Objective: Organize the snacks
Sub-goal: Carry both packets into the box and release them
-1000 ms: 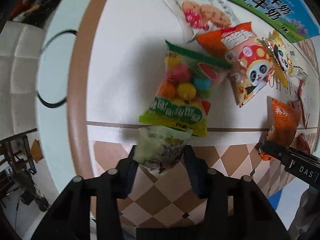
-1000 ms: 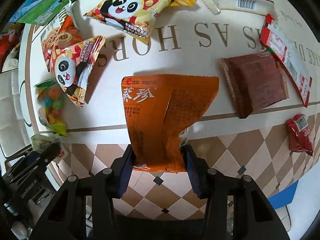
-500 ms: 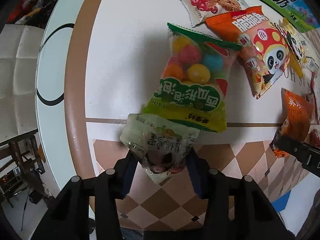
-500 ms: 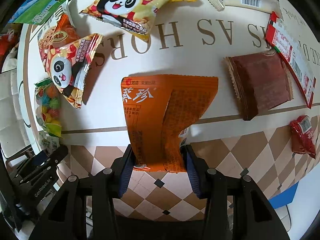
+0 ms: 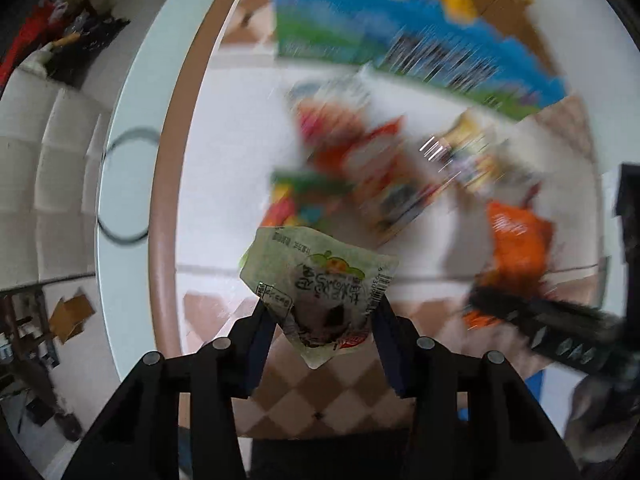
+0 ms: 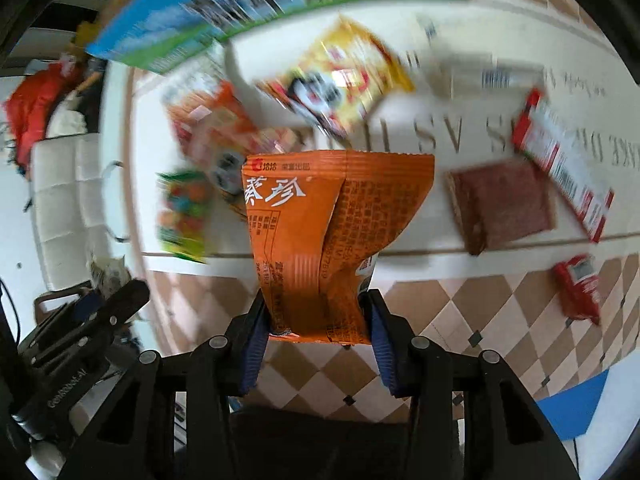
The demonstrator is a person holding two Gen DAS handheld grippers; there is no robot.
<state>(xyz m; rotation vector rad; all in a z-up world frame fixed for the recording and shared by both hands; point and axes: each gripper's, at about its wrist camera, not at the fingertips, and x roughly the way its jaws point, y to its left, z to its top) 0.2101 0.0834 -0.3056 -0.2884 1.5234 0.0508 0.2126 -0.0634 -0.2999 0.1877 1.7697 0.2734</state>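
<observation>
Right wrist view: a round table (image 6: 460, 300) with a white top, a checkered near part and a brown rim carries a loose scatter of snacks, and a blue-and-green milk carton (image 6: 248, 8) stands along its far edge, likely the place the packets are bound for. A yellow panda bag (image 6: 340, 80) lies toward the far edge, a brown wafer pack (image 6: 500, 204) and a red-and-white bar (image 6: 560, 164) toward the right edge, a candy bag (image 6: 182, 216) near the left edge, and a small red packet (image 6: 578, 286) on the checkered part. The right gripper (image 6: 318, 334) pinches the lower end of an orange packet (image 6: 332, 232), its jaws having closed a little further on it, so the packet hangs free above the table and creases where the pads squeeze. The left gripper (image 5: 322, 322), pointing almost straight down near the left edge, clamps a pale green packet (image 5: 320, 280) by its lower corner, and the packet tilts clear of the table. Both packets are taken by an end, probably so that each can be carried off without crushing the contents. The left wrist view is blurred by motion, so the snacks beyond the green packet cannot be told apart there
</observation>
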